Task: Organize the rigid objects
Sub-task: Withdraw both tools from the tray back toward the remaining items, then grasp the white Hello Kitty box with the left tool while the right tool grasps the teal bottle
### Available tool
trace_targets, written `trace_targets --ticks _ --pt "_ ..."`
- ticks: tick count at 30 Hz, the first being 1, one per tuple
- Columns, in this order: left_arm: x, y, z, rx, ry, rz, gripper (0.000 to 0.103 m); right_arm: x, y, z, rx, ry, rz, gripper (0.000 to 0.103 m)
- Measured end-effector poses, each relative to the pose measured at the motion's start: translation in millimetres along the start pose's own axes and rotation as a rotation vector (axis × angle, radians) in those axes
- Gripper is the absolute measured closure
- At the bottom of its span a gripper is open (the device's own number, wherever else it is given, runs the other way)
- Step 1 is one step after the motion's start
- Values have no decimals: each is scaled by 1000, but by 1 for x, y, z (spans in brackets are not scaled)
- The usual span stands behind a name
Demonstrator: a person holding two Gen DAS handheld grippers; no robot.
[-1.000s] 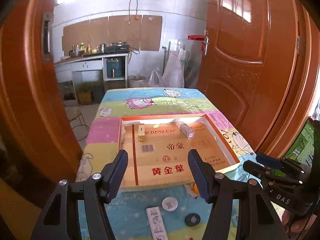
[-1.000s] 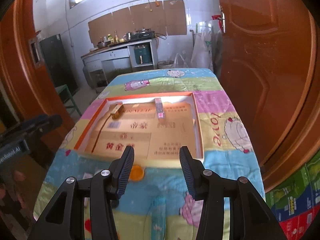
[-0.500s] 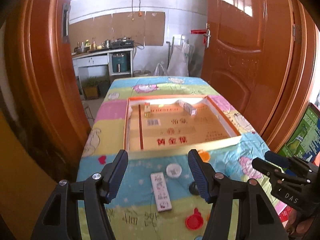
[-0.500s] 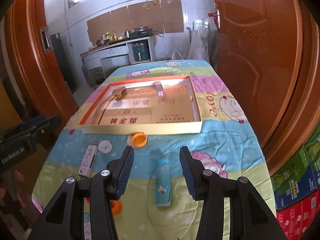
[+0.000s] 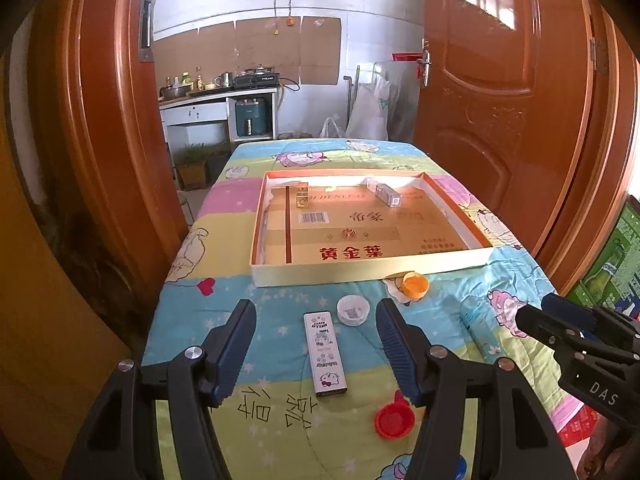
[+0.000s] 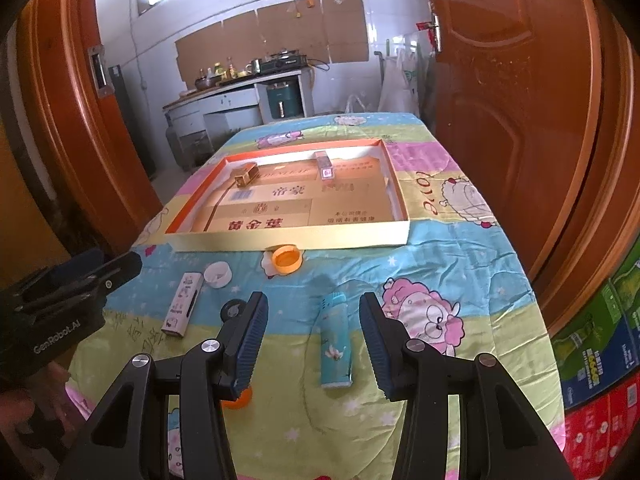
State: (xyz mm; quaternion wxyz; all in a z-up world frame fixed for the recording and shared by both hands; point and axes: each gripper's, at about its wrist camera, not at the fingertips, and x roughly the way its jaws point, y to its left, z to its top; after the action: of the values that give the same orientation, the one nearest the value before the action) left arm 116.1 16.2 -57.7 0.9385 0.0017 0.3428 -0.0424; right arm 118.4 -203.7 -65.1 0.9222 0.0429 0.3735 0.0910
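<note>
A shallow gold box lid (image 5: pixel 360 270) (image 6: pixel 288 240) lies on the table, holding a small gold box (image 5: pixel 302 195) (image 6: pixel 245 174) and a clear-wrapped box (image 5: pixel 384 193) (image 6: pixel 324 166). In front of it lie a white Hello Kitty box (image 5: pixel 325 354) (image 6: pixel 182 304), a white cap (image 5: pixel 352 310) (image 6: pixel 218 274), an orange cap (image 5: pixel 415 284) (image 6: pixel 286 258), a red cap (image 5: pixel 394 420), a black cap (image 6: pixel 234 308) and a teal box (image 6: pixel 335 344) (image 5: pixel 476 328). My left gripper (image 5: pixel 316 354) is open above the white box. My right gripper (image 6: pixel 312 344) is open above the teal box.
A cartoon-print cloth (image 6: pixel 460 264) covers the table. Brown doors (image 5: pixel 500 100) stand close on both sides. A kitchen counter (image 5: pixel 212 100) is beyond the far end. Colourful cartons (image 6: pixel 600 380) stand at the right. An orange piece (image 6: pixel 237 398) shows under my right gripper's left finger.
Both grippers have pulled back from the box lid toward the near end of the table, bringing the loose caps and boxes into view. Both stayed open.
</note>
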Motion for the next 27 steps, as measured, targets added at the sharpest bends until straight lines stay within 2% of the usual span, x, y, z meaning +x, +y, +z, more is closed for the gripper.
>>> trace_targets --ticks 12,19,27 --pt "14 6 -17 -11 29 23 41 16 -3 -14 -10 38 -5 54" --pt "39 1 -25 3 83 28 41 35 -8 -21 2 83 -12 54" --pt "75 2 -28 8 150 68 41 50 -13 -24 8 110 -13 54"
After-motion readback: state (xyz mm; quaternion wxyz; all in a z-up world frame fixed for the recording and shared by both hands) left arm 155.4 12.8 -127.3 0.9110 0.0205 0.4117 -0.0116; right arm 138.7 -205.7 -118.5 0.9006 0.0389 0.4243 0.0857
